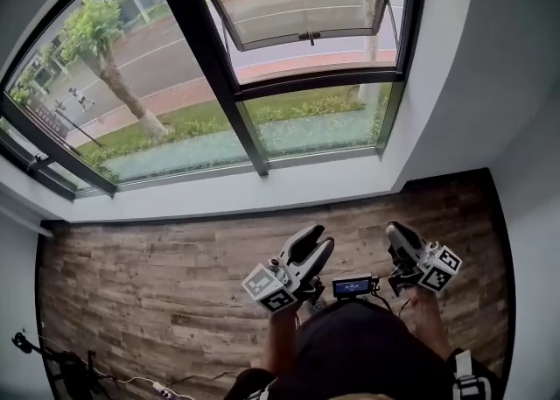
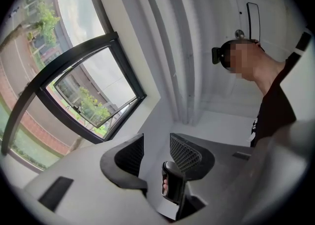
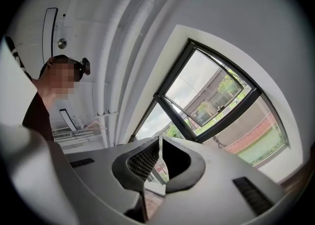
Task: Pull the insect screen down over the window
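The black-framed window (image 1: 208,55) fills the upper part of the head view, and its top sash (image 1: 306,35) is swung outward. No insect screen can be made out in any view. Both grippers hang low over the wooden floor, close to my body and well short of the window. My left gripper (image 1: 321,238) is open, and nothing lies between its ribbed pads (image 2: 186,156). My right gripper (image 1: 394,228) is shut with nothing in it, its tips meeting (image 3: 160,141). The open sash shows in the left gripper view (image 2: 93,96) and in the right gripper view (image 3: 211,91).
A white sill and wall (image 1: 262,197) run below the glass, and white walls close in on both sides. The wooden floor (image 1: 157,276) lies underneath. Cables and a dark stand (image 1: 61,363) sit at the bottom left. A small screen device (image 1: 352,286) hangs at my chest.
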A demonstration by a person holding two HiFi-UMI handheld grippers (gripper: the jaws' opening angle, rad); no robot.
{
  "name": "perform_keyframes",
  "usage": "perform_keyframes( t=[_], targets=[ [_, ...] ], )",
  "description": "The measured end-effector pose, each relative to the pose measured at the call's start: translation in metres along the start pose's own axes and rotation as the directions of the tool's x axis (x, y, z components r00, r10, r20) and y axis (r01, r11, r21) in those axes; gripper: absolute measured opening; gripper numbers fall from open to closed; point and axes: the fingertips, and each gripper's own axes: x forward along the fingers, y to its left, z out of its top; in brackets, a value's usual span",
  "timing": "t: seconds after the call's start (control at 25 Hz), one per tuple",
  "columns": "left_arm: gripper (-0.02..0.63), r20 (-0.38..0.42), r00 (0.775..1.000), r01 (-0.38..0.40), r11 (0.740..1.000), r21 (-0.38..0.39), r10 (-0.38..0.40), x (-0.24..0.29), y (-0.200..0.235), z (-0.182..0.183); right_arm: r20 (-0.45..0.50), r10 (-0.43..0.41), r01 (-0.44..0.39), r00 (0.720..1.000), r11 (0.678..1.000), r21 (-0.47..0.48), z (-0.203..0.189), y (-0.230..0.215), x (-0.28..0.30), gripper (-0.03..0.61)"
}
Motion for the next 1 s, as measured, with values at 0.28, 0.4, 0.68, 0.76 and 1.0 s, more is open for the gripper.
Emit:
perform_keyframes(
  t=[0.28, 0.4, 0.68, 0.76, 1.0],
  targets=[
    [0.16, -0.033, 0.996, -0.078, 0.997, 0.02, 0.078, -0.017, 0.013, 0.008, -0.016, 0.039, -0.039, 0.999, 0.999, 0.008, -0.014, 0.024, 0.032, 0.008],
    [0.16, -0.053, 0.995, -0.079, 0.997, 0.019, 0.08, -0.02, 0.014, 0.013, -0.025, 0.036, -0.036, 0.999, 0.999, 0.0, -0.018, 0.029, 0.041, 0.008],
    [0.16, -0.04, 0.998, -0.051, 0.998, -0.023, 0.05, -0.025, 0.034, 0.029, -0.074, 0.051, -0.05, 0.996, 0.999, 0.013, -0.044, 0.026, 0.073, 0.008],
    [0.158, -0.031, 0.998, -0.056, 0.996, -0.063, 0.055, -0.022, 0.042, 0.029, -0.08, 0.054, -0.055, 0.995, 0.999, -0.002, -0.042, 0.025, 0.079, 0.008],
    [0.158, -0.07, 0.995, -0.082, 0.987, -0.14, 0.073, -0.005, 0.064, 0.02, -0.076, 0.043, -0.042, 0.996, 0.999, 0.015, -0.041, -0.002, 0.087, 0.008]
  ],
)
